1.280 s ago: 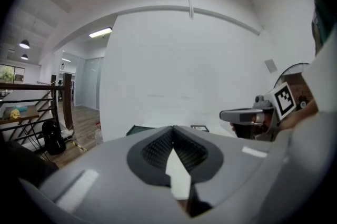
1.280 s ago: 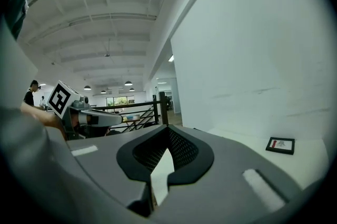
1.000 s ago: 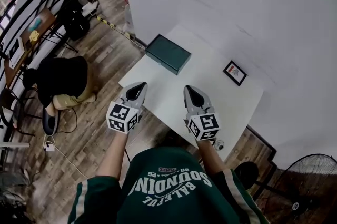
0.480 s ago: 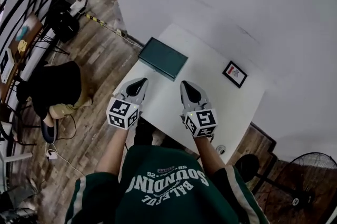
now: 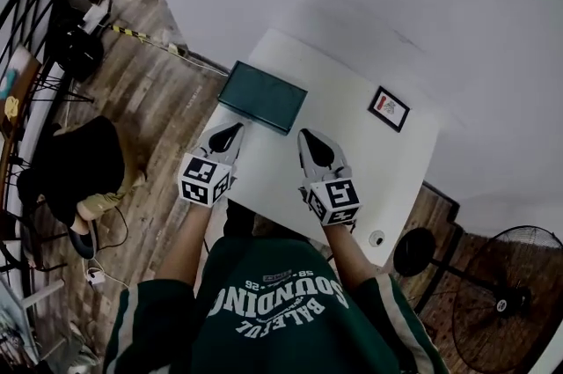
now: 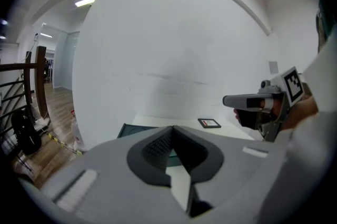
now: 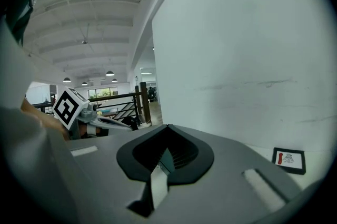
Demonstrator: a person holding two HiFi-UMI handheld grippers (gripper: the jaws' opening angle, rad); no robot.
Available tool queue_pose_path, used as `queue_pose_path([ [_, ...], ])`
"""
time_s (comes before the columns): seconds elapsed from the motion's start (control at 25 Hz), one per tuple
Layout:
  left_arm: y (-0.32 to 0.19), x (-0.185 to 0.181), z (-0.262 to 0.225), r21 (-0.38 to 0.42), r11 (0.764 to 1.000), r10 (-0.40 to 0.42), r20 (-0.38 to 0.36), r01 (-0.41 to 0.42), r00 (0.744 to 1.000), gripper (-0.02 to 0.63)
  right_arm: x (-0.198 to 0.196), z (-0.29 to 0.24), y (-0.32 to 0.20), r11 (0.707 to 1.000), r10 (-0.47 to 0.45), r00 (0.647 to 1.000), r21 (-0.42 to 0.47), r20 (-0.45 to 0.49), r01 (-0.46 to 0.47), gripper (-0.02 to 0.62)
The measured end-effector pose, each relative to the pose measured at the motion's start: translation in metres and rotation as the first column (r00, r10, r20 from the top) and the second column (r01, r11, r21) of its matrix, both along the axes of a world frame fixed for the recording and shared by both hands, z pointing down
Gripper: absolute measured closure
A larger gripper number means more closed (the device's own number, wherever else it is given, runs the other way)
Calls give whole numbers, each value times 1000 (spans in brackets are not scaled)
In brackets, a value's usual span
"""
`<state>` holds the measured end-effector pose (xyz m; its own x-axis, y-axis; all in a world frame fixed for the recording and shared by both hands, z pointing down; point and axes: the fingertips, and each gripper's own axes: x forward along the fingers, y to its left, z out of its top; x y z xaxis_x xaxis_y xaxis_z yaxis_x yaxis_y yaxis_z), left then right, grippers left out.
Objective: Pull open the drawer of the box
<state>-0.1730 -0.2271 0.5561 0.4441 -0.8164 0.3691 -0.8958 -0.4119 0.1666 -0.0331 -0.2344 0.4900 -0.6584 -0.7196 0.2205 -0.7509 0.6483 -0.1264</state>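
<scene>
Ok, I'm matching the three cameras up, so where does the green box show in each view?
Head view: the green box lies at the far left corner of the table, just ahead of the left gripper.
Left gripper view: a dark sliver just left of the jaw tips.
Right gripper view: not in it.
Shared landmark: the small framed picture, visible in all three.

Dark green shirt (image 5: 290, 324), white lettering (image 5: 283, 304), striped sleeves (image 5: 125, 330), grey left hand-held gripper (image 5: 230, 131), grey right hand-held gripper (image 5: 308, 137), marker cubes (image 5: 204, 180)
</scene>
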Motion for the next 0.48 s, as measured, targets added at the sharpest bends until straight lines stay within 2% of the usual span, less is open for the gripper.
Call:
queue_pose_path([
  [0.2, -5, -3, 56, -133, 991, 5, -26, -9, 1000, 554, -1, 25, -4, 998, 33, 999, -55, -27, -35, 594],
  [0.48, -17, -7, 118, -276, 961, 9, -14, -13, 1000, 552, 7, 39, -2, 991, 96, 994, -88, -49, -100, 594],
])
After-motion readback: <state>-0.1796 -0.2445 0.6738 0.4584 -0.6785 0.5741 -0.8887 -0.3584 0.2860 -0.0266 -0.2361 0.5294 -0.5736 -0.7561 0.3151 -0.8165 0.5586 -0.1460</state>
